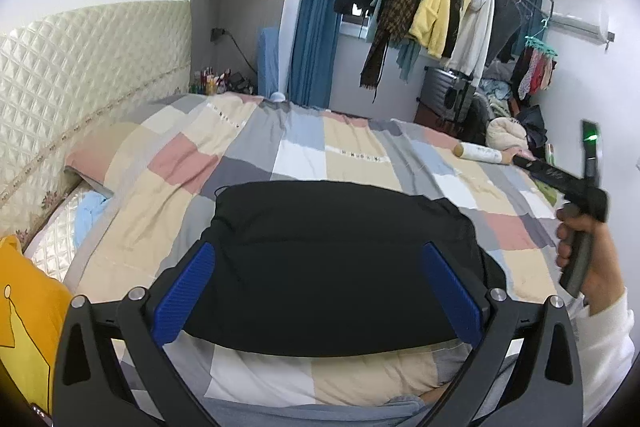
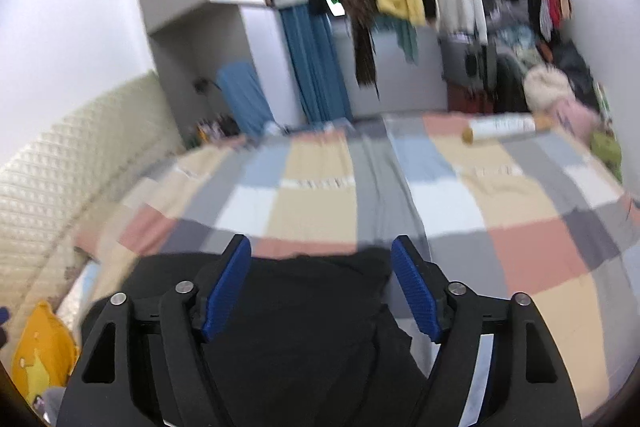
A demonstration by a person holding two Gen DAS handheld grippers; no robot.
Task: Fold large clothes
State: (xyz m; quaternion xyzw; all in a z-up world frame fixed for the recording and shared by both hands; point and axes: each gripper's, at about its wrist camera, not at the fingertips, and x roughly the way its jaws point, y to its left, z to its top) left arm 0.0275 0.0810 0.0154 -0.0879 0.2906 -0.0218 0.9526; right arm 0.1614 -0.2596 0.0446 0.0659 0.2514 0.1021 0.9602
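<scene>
One checked quilt (image 1: 348, 147) on a bed, hanging clothes (image 1: 436, 7) behind.

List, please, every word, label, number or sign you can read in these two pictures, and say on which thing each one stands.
No text can be read.
Lint roller: dark print on its white wrap, too small.
Checked bed cover: rows of small dark marks on white strips, too small.
Yellow jacket: round chest badge, too small.
Right hand-held gripper: pale marks on its side, illegible.

The right gripper (image 2: 320, 287) hangs above the bed (image 2: 520, 251) with its blue pads (image 2: 416, 291) apart and nothing between them. Below lies the black garment (image 2: 296, 327), at the bed's near edge.
</scene>
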